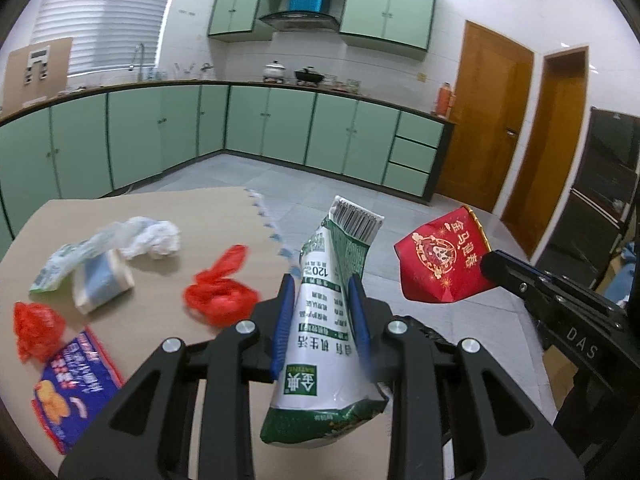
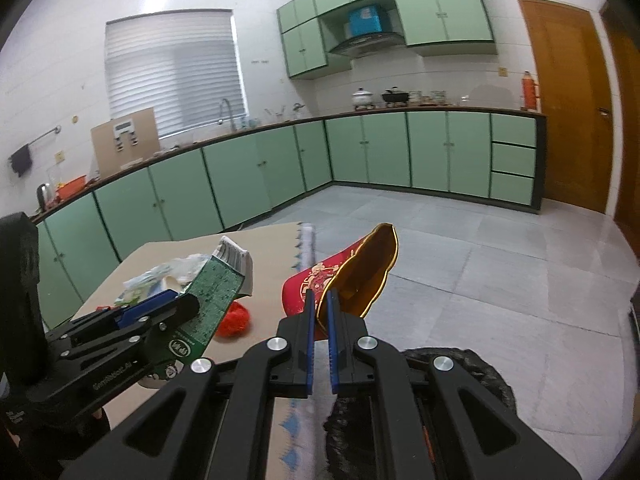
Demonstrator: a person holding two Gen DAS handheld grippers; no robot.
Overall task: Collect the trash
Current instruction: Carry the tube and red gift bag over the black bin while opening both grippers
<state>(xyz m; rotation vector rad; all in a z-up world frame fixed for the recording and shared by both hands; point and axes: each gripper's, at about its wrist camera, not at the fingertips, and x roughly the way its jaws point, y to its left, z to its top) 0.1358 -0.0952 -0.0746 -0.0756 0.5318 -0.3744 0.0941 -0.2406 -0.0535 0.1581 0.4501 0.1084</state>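
Note:
My left gripper (image 1: pixel 320 292) is shut on a green and white milk carton (image 1: pixel 332 320), held above the table's right edge; the carton also shows in the right wrist view (image 2: pixel 218 292). My right gripper (image 2: pixel 320 304) is shut on a red and gold packet (image 2: pixel 360 276), seen in the left wrist view (image 1: pixel 440 264) to the right of the carton, beyond the table edge. On the table (image 1: pixel 168 208) lie two red plastic bags (image 1: pixel 220 292) (image 1: pixel 38 326), a crumpled white tissue (image 1: pixel 158 236), a tissue pack (image 1: pixel 102 280) and a blue snack wrapper (image 1: pixel 76 384).
A black trash bag (image 2: pixel 460 364) sits below my right gripper, beside the table. Green cabinets (image 1: pixel 280 128) line the far walls across a grey tiled floor. Wooden doors (image 1: pixel 488 120) stand at the right.

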